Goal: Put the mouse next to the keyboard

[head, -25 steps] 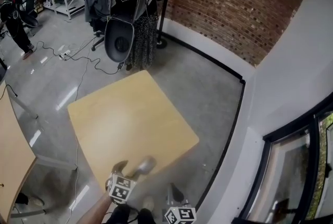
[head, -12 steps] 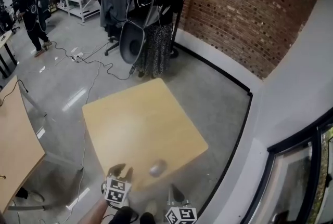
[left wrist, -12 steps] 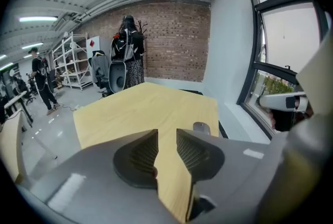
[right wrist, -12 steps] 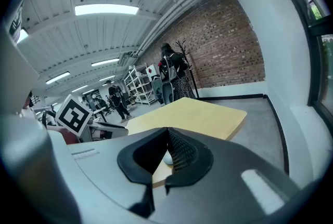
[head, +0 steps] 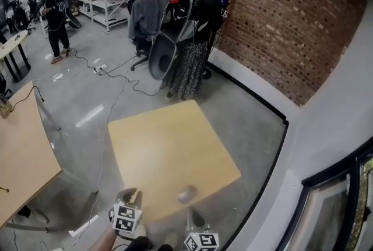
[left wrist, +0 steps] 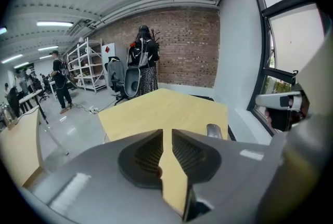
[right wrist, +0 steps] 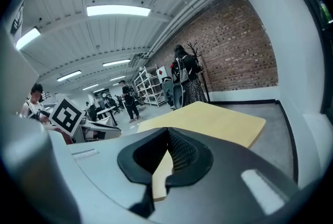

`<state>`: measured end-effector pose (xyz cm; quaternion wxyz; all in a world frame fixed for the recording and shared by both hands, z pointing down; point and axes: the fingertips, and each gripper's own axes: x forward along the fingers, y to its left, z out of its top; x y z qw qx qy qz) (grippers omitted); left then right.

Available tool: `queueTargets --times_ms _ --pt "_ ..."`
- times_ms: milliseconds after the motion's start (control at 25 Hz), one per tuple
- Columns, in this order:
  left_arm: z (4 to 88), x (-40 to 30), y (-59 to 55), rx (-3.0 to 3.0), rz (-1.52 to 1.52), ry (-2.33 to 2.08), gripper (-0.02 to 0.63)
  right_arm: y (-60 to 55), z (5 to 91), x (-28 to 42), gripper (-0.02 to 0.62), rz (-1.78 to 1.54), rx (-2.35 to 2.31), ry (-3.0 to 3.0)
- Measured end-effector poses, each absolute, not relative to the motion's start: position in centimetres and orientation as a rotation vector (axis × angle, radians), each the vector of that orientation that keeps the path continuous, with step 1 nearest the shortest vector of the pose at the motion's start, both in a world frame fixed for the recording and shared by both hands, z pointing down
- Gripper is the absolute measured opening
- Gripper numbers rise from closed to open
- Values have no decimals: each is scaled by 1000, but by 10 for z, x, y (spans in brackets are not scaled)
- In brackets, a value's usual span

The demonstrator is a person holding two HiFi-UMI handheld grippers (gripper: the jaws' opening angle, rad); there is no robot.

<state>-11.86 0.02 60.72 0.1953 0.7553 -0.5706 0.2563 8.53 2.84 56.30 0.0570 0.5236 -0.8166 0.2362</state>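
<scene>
– What's the room like?

– It's a workshop with a red brick wall [head: 280, 17] and a polished grey concrete floor [head: 245, 110]. A bare square table of pale wood [head: 169, 145] stands just ahead of both my grippers. Far beyond it there's a coat stand hung with dark clothes [head: 201, 11].

– Where's the mouse?

– The small grey rounded mouse [head: 187, 194] lies on the table, close to the edge nearest me. It's ahead and to the right of my left gripper [left wrist: 166, 140], and just ahead and slightly left of my right gripper [right wrist: 167, 137]. I judge the right one nearer. Its long axis seems to run away from me, though it's too small to be sure.

– And your jaws?

– The left pair is closing, with only a thin slit left and nothing in it but the tabletop behind. The right pair is pressed together at the tips and holds nothing.

– And the keyboard?

– I can't see one in any view. The next move depends on that, because I'd have to open a gripper and come at the mouse across its narrow sides, and I don't know which way to carry it.
</scene>
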Motion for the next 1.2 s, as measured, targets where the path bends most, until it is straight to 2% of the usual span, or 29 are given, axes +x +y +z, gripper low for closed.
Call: queueTargets --times_ms 440,1200 --pt "572 -162 16 2097 648 -1711 15 28 537 47 14 648 1532 -2542" --pt "512 -182 41 2187 487 -1774 2 39 506 30 14 582 1562 -2570"
